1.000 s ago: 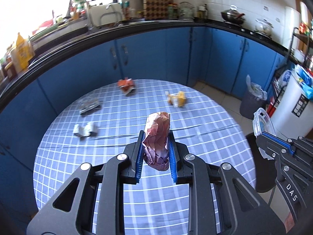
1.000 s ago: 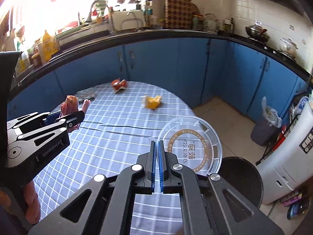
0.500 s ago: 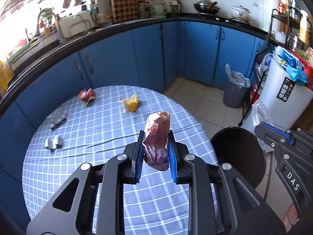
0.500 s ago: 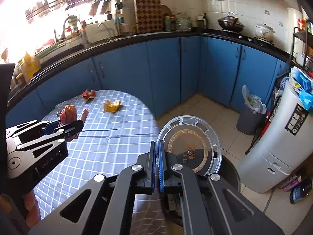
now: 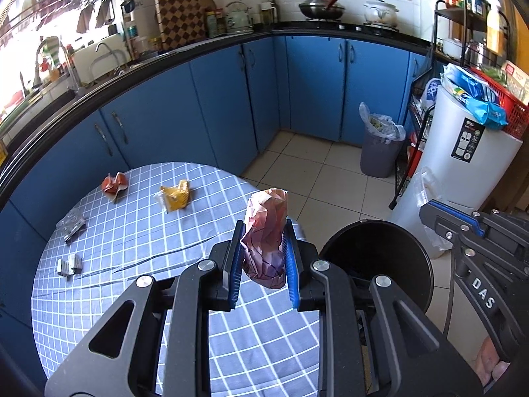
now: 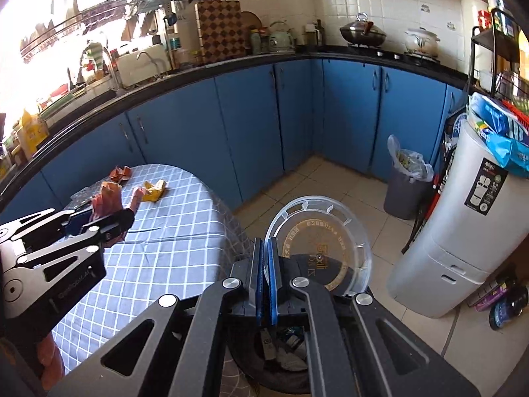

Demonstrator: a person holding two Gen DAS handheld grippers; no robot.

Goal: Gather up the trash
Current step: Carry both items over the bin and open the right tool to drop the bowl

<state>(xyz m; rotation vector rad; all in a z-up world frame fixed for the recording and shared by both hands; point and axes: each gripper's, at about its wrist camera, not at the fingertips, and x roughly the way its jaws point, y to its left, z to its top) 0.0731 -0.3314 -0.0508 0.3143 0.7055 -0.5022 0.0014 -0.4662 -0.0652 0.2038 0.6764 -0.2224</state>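
My left gripper (image 5: 261, 258) is shut on a crumpled pink paper bag (image 5: 266, 231), held above the right edge of the round checked table (image 5: 139, 264), left of the black trash bin (image 5: 380, 258). My right gripper (image 6: 266, 278) is shut on the rim of a clear plastic lid (image 6: 324, 244), held upright over the black bin (image 6: 284, 347), which holds some trash. On the table lie a red wrapper (image 5: 114, 183), a yellow wrapper (image 5: 177, 195), and two silver foil wrappers (image 5: 71, 225) (image 5: 69, 264). The left gripper also shows in the right wrist view (image 6: 109, 221).
Blue cabinets (image 5: 231, 99) with a black counter curve behind the table. A grey bin with a plastic liner (image 5: 380, 145) stands on the tiled floor by the cabinets. A white appliance (image 5: 469, 152) and a black wire rack (image 5: 426, 125) stand at the right.
Both grippers have swung right, away from the table's middle toward the black bin. The lid now hangs over the bin. Both grips are unchanged.
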